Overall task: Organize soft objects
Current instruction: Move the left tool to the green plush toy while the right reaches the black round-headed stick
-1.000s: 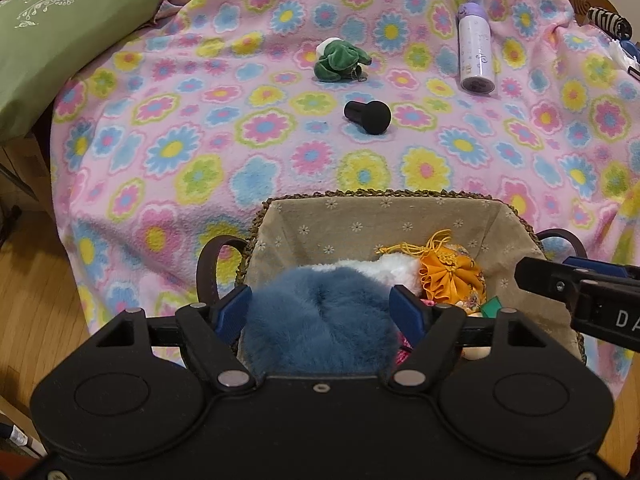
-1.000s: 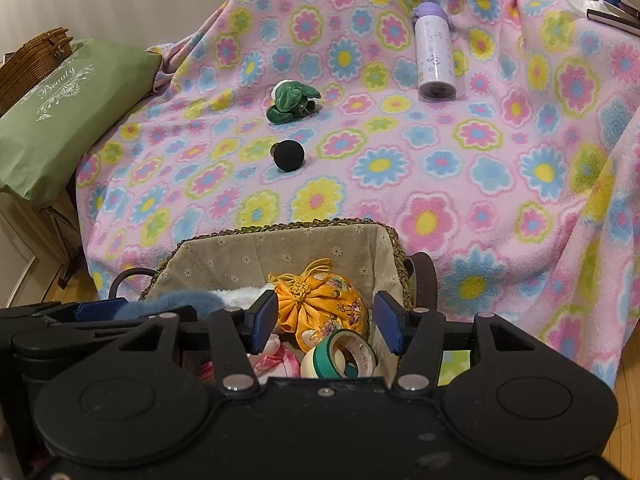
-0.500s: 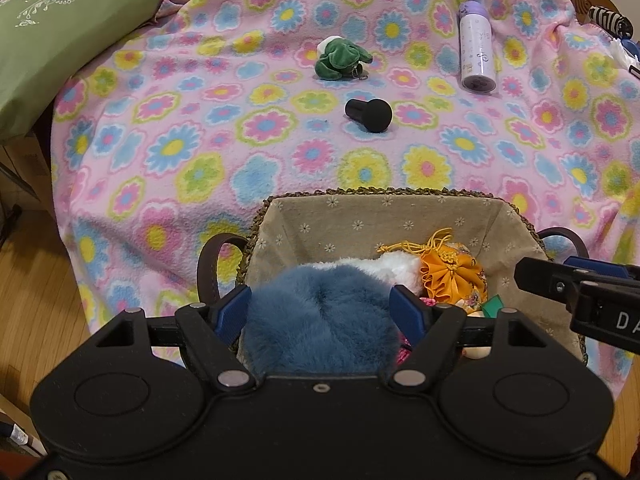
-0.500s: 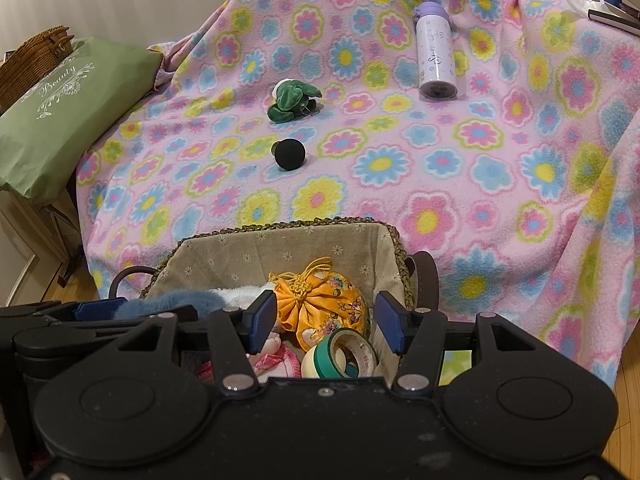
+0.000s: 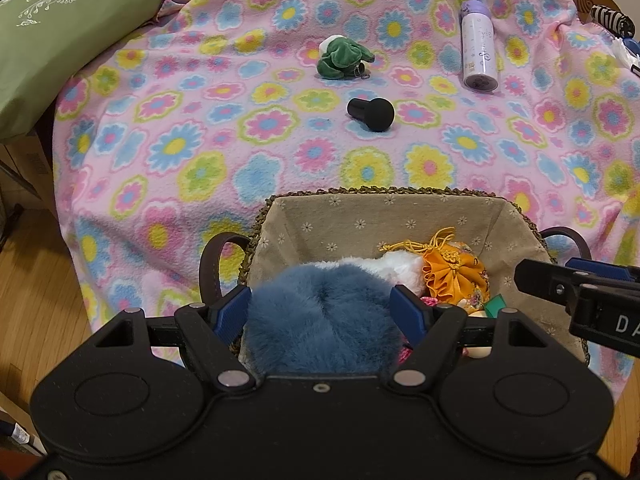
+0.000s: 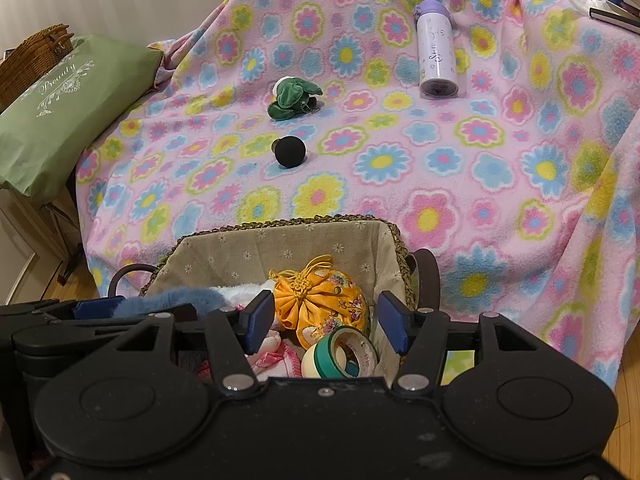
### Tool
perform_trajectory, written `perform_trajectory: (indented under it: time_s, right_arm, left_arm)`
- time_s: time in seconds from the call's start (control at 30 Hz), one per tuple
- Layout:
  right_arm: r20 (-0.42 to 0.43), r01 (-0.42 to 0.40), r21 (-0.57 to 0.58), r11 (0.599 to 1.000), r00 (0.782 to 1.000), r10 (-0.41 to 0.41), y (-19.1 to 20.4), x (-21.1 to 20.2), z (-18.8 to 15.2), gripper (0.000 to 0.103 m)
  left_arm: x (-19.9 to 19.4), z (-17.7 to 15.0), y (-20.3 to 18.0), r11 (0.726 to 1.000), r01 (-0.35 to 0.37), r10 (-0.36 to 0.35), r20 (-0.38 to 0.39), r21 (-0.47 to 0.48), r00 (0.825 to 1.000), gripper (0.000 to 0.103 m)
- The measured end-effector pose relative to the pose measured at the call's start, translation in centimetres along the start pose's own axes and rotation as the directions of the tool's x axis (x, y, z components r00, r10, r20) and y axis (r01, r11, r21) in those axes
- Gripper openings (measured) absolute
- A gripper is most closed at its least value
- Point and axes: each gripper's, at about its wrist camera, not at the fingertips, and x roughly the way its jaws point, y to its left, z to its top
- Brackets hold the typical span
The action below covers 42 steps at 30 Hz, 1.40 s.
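My left gripper (image 5: 322,312) is shut on a fluffy blue plush (image 5: 322,324) and holds it over the near left part of the lined wicker basket (image 5: 360,208). The plush edge also shows in the right wrist view (image 6: 176,298). The basket (image 6: 280,240) holds a white furry item (image 5: 400,264), an orange pouch (image 6: 320,308), pink cloth (image 6: 276,356) and tape rolls (image 6: 340,356). My right gripper (image 6: 324,320) is open and empty above the basket's right side. A green plush frog (image 5: 342,58) lies far back on the flowered blanket (image 5: 180,140).
A black ball-headed knob (image 5: 372,114) lies on the blanket beyond the basket. A lilac bottle (image 5: 478,54) lies at the back right. A green pillow (image 5: 60,32) sits at the far left. Wooden floor (image 5: 36,288) shows at the left.
Both grippers have crept slightly forward. The left still holds the blue plush over the basket.
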Motion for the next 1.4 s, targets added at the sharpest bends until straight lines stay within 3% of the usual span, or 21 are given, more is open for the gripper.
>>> perform_trajectory:
  time_s: [0.3,0.7,1.4]
  right_arm:
    - [-0.001,-0.001,-0.034,0.999,1.000,0.001,0.0,0.5,0.8,0.059]
    - [0.041,0.057,-0.071,0.996,0.998,-0.054,-0.7,2.2,6.7,0.062]
    - [-0.084,0.045,-0.226,0.973,0.994,-0.066,2.0,14.1,13.8,0.066]
  left_arm:
    - [-0.3,1.3,0.2,1.000,-0.018,0.017,0.034,0.020,0.999,0.072]
    - [1.8,6.1,1.4,0.998,-0.047,0.045,0.054,0.036,0.998,0.073]
    - [11.0,12.8,3.4,0.995,-0.090,0.091,-0.007,0.038,0.996,0.073]
